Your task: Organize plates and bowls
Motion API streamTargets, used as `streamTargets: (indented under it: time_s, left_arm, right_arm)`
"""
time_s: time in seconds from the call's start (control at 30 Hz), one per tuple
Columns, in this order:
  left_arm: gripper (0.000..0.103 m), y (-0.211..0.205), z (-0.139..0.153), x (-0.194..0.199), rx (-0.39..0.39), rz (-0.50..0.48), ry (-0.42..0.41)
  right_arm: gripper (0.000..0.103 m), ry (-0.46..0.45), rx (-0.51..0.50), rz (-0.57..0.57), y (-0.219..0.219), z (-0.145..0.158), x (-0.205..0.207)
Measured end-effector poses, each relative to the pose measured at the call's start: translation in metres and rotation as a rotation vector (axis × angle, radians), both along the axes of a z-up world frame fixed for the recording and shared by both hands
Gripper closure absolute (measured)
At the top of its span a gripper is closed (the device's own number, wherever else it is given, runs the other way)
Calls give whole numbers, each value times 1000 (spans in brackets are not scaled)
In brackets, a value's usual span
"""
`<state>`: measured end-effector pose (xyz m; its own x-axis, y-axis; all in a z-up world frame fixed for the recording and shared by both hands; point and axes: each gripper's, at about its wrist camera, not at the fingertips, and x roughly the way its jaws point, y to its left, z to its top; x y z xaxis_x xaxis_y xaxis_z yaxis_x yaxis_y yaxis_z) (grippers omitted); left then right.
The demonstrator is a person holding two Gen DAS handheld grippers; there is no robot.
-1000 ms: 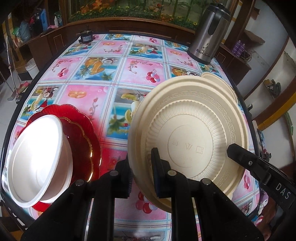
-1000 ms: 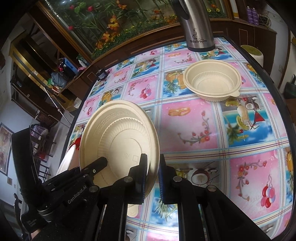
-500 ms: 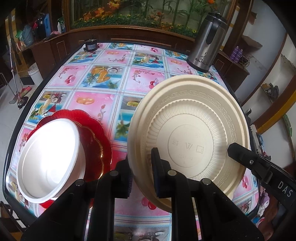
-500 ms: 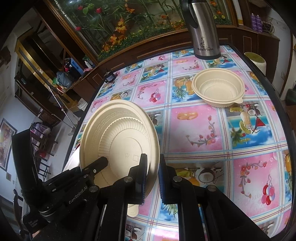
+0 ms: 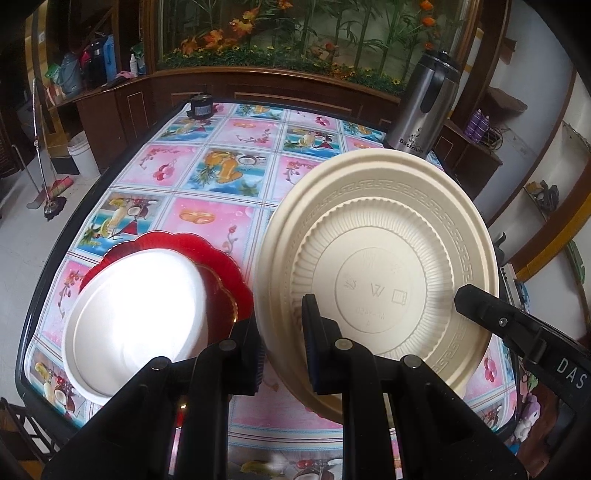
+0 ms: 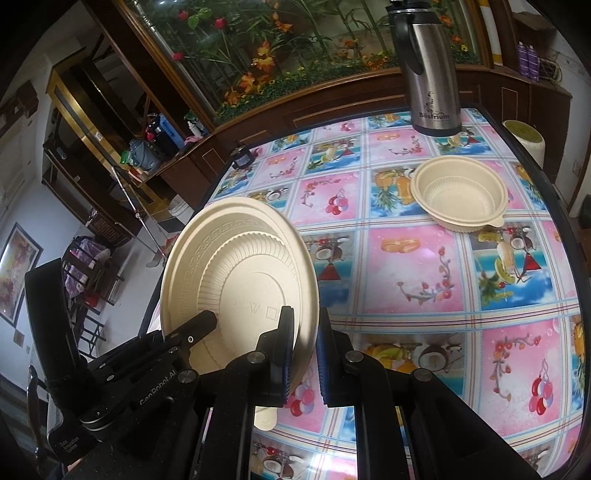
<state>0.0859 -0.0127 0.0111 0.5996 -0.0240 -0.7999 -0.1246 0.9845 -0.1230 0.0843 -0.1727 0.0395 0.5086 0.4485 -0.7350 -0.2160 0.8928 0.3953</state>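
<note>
A lived-in home, most likely a dining or sitting room. The table (image 5: 229,177) wears a glossy pink and blue oilcloth printed with fruit and flowers, and a steel thermos jug (image 6: 428,70) stands on it near the far edge. Behind runs a dark wooden cabinet (image 5: 258,86) topped by a long glass case of artificial flowers and bamboo (image 5: 295,33). A broom (image 5: 44,155) and a white bin (image 5: 83,155) stand on the tiled floor, a framed picture (image 6: 18,273) hangs on the wall, and side shelves hold bottles and clutter
</note>
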Motion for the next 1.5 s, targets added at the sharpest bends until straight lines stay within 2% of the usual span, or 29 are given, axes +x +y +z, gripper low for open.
streamTargets:
  time_s: [0.63, 1.07, 1.23, 1.5]
  left_arm:
    - [88, 45, 22, -17, 2, 89, -64]
    - [87, 107, 31, -35, 16, 204, -92]
    - [87, 129, 25, -38, 29, 254, -77]
    - [87, 150, 13, -49, 45, 301, -60]
  right_arm:
    - [92, -42, 9, 85, 45, 20, 1]
    - [92, -58, 32, 199, 110, 30, 6]
    - [92, -56, 36, 251, 141, 30, 11]
    - [92, -17, 28, 313, 176, 12, 11]
